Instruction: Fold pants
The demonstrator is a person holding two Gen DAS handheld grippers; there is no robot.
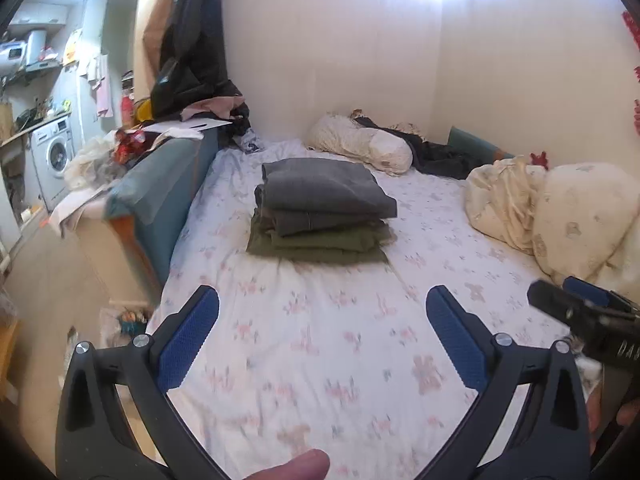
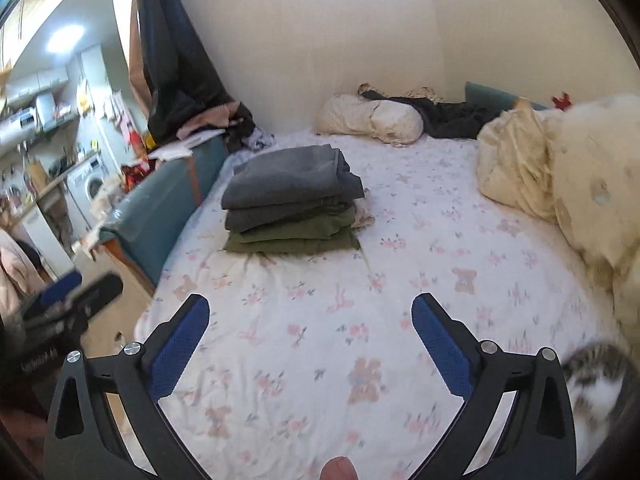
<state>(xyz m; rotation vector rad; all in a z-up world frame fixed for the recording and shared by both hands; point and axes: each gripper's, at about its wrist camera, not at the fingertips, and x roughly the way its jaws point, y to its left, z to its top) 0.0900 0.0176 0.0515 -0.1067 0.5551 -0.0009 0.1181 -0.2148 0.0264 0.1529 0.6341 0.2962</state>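
Both grippers, left and right, gape empty; folded pants lie well ahead, bare sheet between.

grey and olive pants, floral sheet

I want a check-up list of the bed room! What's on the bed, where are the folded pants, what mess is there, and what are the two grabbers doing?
Surface: bed sheet, white with pink flowers and bears, wrinkled.
Job's things: stack of folded pants, grey on top, olive below.
Clutter: pillow, dark clothes, cream duvet; a cat at the right edge.
Grippers: left gripper open, holding nothing; right gripper open, holding nothing.
Cables: nothing seen.
Surroundings: washing machine, hanging dark garment.
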